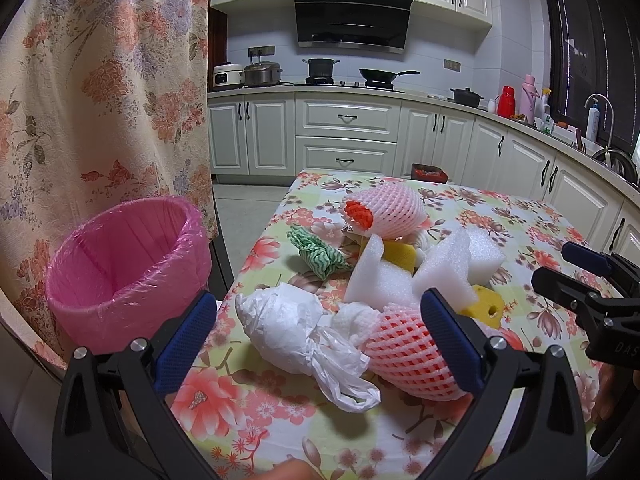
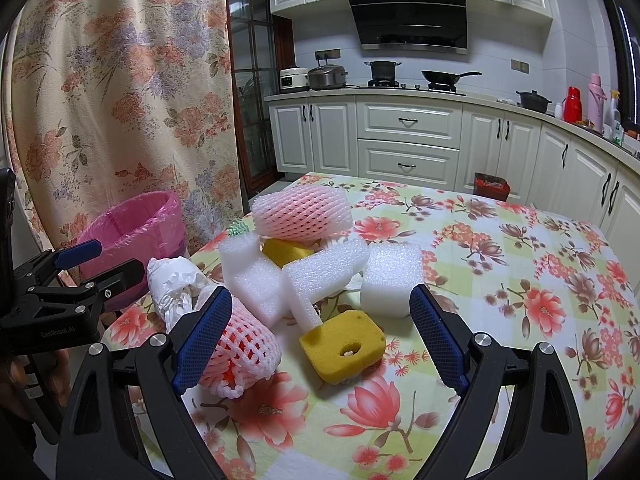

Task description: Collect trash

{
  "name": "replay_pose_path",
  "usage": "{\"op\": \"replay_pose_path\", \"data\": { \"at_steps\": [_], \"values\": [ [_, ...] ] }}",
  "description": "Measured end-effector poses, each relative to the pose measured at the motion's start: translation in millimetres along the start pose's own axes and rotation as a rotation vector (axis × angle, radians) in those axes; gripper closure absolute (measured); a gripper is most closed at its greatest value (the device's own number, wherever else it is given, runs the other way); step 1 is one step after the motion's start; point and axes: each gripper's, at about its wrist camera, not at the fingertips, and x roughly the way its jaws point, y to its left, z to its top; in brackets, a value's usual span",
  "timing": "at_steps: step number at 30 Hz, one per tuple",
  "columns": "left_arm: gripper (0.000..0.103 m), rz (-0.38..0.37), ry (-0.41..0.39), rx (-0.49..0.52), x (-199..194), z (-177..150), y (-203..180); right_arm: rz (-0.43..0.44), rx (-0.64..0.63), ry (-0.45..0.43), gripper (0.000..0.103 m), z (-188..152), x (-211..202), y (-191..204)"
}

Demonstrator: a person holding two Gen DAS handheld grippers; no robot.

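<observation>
Trash lies heaped on the near-left part of a table [image 2: 500, 280] covered in a flowered cloth, with a pink-lined bin [image 1: 120, 264] standing just off the table's left edge, in front of a floral curtain [image 1: 100, 80]. The left gripper [image 1: 316, 336] hangs over the near edge with its blue-padded fingers spread wide and nothing between them; in its view a crumpled white plastic bag [image 1: 292, 332] and a pink foam fruit net [image 1: 408, 356] lie in front of the gap, touching each other. The right gripper [image 2: 320, 340] is likewise spread open and empty, a yellow sponge with a hole [image 2: 340, 344] lying on the cloth ahead of its gap. Behind the sponge sit white foam blocks [image 2: 312, 276], stacked against one another, with a separate white block [image 2: 390, 280] just to their right. A second pink fruit net [image 2: 300, 214] rests on top at the back of the heap, over another yellow sponge [image 2: 284, 252]. A green and white crumpled cloth [image 1: 316, 250] lies at the heap's left side, toward the bin. White kitchen cabinets [image 2: 408, 132] run along the far wall.
</observation>
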Motion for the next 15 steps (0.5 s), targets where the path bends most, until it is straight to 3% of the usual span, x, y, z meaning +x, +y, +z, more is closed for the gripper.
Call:
{"op": "replay_pose_path", "data": {
  "at_steps": [15],
  "values": [
    [0.004,0.002,0.004,0.0,0.6,-1.0,-2.4,-0.001,0.003,0.007,0.018,-2.7,1.7,-3.4]
  ]
}}
